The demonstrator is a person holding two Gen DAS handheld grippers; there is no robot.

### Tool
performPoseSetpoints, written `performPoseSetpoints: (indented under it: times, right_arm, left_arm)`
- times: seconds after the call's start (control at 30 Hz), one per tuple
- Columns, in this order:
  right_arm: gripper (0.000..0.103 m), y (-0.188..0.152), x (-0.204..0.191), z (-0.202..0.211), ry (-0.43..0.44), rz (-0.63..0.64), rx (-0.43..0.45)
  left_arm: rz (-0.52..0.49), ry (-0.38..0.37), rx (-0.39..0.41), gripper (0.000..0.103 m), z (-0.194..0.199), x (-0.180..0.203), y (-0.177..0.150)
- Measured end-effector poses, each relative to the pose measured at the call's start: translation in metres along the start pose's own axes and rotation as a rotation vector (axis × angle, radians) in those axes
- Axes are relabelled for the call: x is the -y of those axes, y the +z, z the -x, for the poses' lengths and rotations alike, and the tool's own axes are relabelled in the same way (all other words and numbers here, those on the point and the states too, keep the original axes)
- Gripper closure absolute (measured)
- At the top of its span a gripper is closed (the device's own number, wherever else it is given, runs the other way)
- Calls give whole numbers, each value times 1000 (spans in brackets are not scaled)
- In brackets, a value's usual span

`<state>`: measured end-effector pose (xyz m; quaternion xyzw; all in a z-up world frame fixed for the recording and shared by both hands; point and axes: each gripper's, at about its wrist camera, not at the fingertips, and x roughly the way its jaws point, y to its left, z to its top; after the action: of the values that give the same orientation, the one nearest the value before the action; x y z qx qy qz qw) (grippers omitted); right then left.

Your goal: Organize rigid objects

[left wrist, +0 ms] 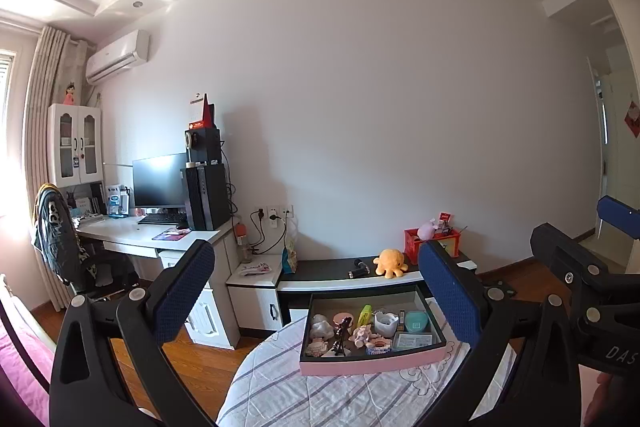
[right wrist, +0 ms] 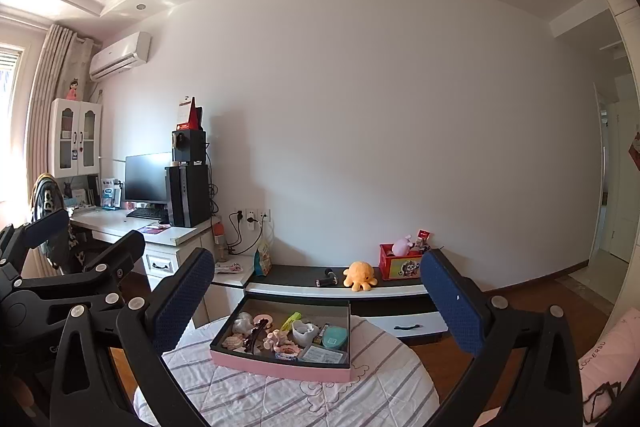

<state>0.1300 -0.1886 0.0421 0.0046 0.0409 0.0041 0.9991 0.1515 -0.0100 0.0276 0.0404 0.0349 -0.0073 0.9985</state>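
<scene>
The box point(left wrist: 372, 363) sits on the table point(left wrist: 304, 395), with the cabinet point(left wrist: 340, 281) behind it.

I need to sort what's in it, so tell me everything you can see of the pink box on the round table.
The pink box is a shallow, open rectangular tray, likely cardboard, with pink outer walls, a dark rim and dark inner walls. It lies flat on the striped cloth covering the round table, toward the far edge. It is crowded with small items: seashells, a teal case, a white cup, a yellow-green tube and a flat packet. Neither gripper touches it.

round table point(right wrist: 240, 399) w/ striped cloth, pink tray point(right wrist: 280, 371) of trinkets on it
</scene>
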Motion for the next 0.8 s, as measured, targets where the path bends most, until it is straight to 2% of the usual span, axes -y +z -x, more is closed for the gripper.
performPoseSetpoints:
  times: [0.5, 0.8]
  right_arm:
    - [0, 2, -6, -7, -22, 8, -46]
    - [0, 4, -8, -3, -13, 8, -30]
  left_arm:
    - [0, 1, -25, 0, -10, -1, -7]
    - [21, -2, -5, 0, -3, -6, -7]
